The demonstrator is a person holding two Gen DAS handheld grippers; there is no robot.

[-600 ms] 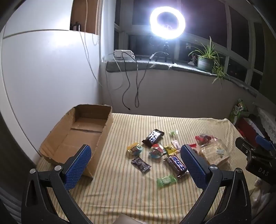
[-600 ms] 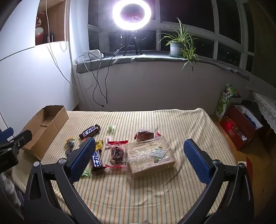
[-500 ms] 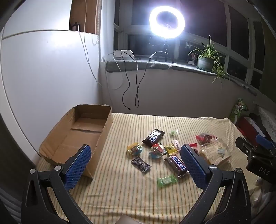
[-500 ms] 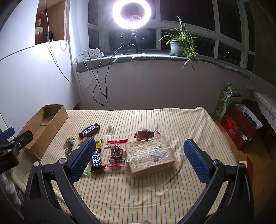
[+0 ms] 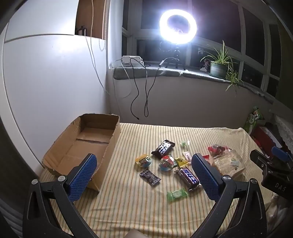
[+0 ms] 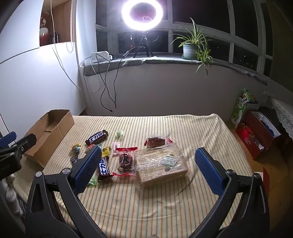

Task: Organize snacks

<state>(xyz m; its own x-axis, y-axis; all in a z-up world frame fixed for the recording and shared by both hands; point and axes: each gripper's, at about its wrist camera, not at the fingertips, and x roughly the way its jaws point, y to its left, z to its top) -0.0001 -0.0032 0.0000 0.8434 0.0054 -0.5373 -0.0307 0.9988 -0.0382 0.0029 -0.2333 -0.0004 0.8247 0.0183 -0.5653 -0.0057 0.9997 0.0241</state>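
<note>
home, bedroom/sunroom corner | striped bedspread (image 6: pixel 164 201) on bed | windowsill (image 6: pixel 164 61) with potted spider plant (image 6: pixel 192 47) | ring light (image 6: pixel 142 13) on tripod, night outside | power strip (image 5: pixel 132 59) with dangling cables | red storage box (image 6: pixel 256 135) on floor

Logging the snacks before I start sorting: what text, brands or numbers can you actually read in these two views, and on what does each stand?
"DAS" on the black body of the right gripper, seen from the left wrist.
"士力架" in white on the near chocolate bar.
"士力架" also on the far chocolate bar.
Print on the clear bread bag: too small to read.
Yellow sachet, round candies and green bag by the wall: blurred, unreadable.
</note>
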